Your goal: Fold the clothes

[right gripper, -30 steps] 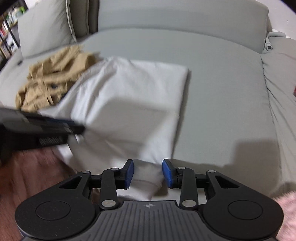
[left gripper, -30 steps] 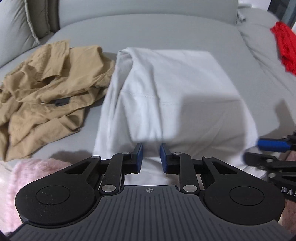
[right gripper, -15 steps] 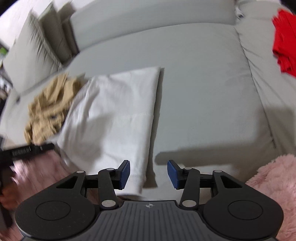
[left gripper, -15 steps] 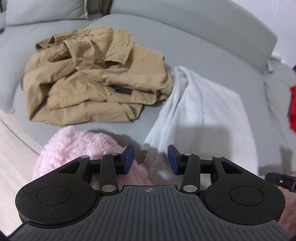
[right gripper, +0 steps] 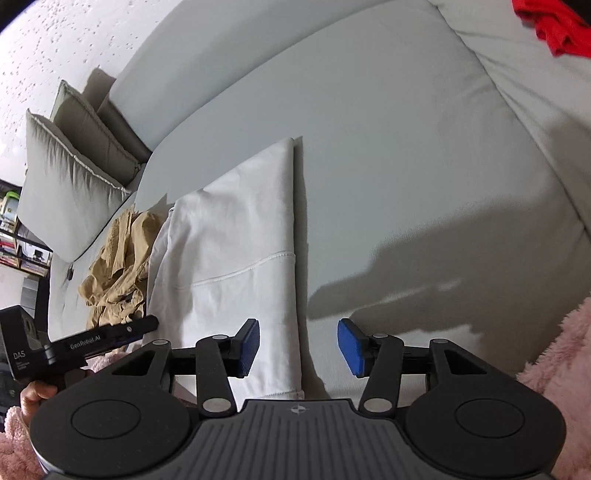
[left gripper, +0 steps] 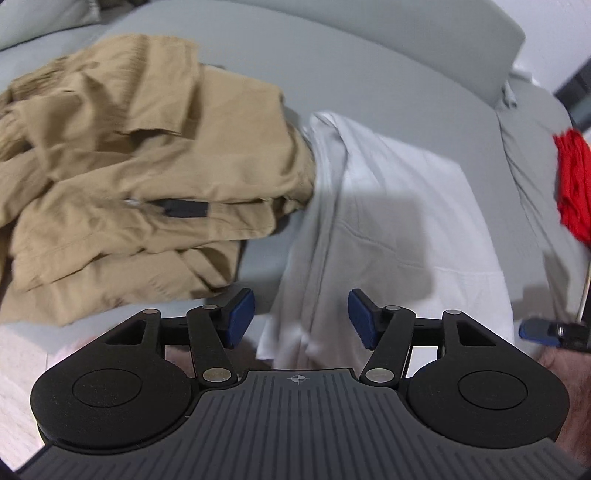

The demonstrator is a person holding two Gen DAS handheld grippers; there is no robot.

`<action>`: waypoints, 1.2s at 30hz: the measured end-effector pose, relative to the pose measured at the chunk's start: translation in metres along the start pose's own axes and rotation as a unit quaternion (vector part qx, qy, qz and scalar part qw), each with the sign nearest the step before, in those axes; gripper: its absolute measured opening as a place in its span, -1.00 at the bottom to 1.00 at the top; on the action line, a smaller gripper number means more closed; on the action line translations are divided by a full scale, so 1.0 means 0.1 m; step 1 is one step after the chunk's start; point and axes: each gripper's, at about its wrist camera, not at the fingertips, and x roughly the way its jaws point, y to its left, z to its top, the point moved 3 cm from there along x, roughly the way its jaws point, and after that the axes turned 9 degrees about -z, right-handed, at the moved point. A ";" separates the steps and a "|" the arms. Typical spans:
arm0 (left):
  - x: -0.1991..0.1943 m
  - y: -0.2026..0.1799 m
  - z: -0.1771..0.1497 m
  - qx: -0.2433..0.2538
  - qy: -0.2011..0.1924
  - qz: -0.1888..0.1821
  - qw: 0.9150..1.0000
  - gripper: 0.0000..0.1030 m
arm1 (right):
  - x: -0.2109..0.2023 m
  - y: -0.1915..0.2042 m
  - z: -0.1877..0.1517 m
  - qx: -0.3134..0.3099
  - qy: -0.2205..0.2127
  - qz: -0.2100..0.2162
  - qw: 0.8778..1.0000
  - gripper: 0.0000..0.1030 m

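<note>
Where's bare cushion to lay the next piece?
Free: grey cushion right of the white garment, up to the backrest; the red cloth sits beyond. Crowded: the tan garment abuts the white one's left edge.

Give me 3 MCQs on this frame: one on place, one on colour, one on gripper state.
1. What lies right beside the white garment on its left in the left wrist view?
A. a crumpled tan garment
B. a red garment
C. a cushion

2. What colour is the garment at the far right edge of the sofa?
A. green
B. red
C. black

3. How do the two grippers stand?
A. both open, holding nothing
B. both shut on the white garment
C. left shut, right open

Key: 1 A, the tan garment meets its left edge. 2 B, the red garment shows there. 3 A, the left gripper and right gripper show wide gaps with no cloth pinched.
</note>
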 end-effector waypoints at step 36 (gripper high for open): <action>0.27 -0.46 0.05 0.068 0.078 0.003 0.995 0.00 | 0.51 0.33 0.23 -0.025 0.032 0.062 0.997 -0.68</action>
